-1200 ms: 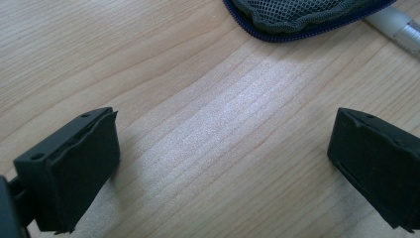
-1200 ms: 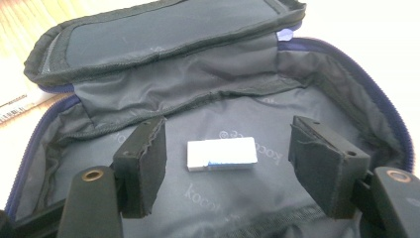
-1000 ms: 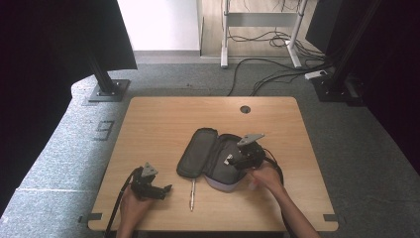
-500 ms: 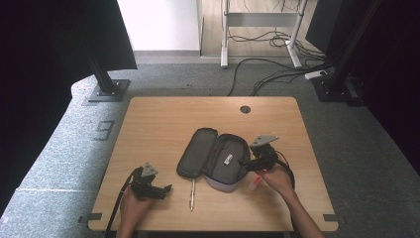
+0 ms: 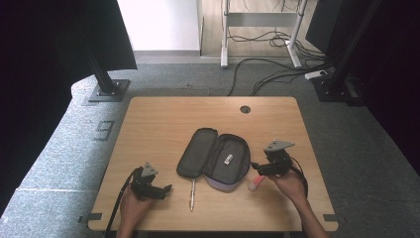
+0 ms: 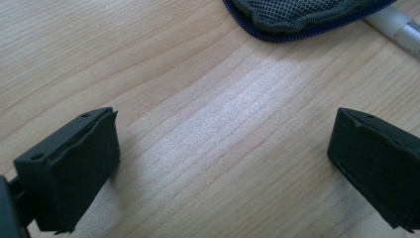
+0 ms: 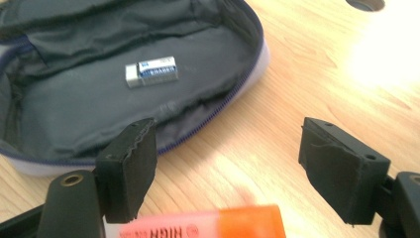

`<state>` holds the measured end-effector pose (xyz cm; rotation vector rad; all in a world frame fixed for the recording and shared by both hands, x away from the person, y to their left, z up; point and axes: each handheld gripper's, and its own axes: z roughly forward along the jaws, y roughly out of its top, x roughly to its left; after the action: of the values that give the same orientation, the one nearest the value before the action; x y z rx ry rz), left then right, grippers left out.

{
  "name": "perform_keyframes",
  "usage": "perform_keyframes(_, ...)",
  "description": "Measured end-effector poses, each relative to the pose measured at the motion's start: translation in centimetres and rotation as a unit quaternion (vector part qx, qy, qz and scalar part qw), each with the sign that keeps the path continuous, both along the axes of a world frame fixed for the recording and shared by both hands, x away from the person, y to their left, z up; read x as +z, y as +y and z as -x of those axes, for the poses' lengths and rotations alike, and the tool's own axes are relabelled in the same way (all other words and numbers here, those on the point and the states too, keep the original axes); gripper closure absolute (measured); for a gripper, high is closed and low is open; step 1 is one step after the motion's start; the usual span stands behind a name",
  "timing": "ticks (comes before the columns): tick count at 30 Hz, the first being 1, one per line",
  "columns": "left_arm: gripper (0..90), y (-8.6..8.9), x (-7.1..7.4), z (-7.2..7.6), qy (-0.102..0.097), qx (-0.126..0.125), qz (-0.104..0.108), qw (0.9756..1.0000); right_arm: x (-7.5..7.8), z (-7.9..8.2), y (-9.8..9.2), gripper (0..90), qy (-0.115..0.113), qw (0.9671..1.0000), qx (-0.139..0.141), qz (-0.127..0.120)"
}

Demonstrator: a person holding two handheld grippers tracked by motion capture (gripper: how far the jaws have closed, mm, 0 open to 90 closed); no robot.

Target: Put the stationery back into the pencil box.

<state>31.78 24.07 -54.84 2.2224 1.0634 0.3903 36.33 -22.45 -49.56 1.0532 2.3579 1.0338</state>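
Seen from the high view, a wooden counter (image 5: 163, 124) carries an unzipped pencil case (image 5: 214, 158) lying open near its middle, a small white eraser (image 5: 228, 160) inside one half. A pen (image 5: 192, 193) lies on the counter just in front of the case, its long axis running toward and away from the person. At the case's right front corner lies a pink and orange highlighter (image 5: 256, 183), just beside the right claw (image 5: 255, 167), whose jaws have just been opening and now stand wide with nothing between them. The left claw (image 5: 166, 189) rests well apart at the front left, much farther from the highlighter, so the right hand looks the nearer one for picking it up.

From the left gripper view, both black jaws stand wide over bare wood, holding nothing. The case's mesh edge (image 6: 297, 20) and the pen's tip (image 6: 401, 27) sit at the top.

From the right gripper view, the highlighter (image 7: 208, 223) lies crosswise at the bottom edge, below and behind the jaw tips, its long axis running from one jaw toward the other. The jaws stand wide and empty. Beyond them lie the open case (image 7: 99, 114) and the eraser (image 7: 151, 71). To take the highlighter, the claw would probably need to draw back and turn across its length.
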Motion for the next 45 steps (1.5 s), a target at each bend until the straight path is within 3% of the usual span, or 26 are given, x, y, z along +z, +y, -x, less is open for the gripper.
perform_keyframes(10, 0.0, 0.0, 0.0, 0.0, 0.0, 0.0, 0.0, 1.0, -1.9, 0.9, -1.0, 21.6, 0.013, 0.9997, -0.017, 0.008)
perform_keyframes(23, 0.0, 0.0, 0.0, 0.0, 0.0, 0.0, 0.0, 1.0, -3.7, 0.9, -1.1, 21.2, 0.025, 0.9991, -0.029, 0.02)
perform_keyframes(45, 0.0, 0.0, 0.0, 0.0, 0.0, 0.0, 0.0, 1.0, -3.9, 1.3, -1.0, 21.1, 0.023, 0.9988, -0.032, 0.029)
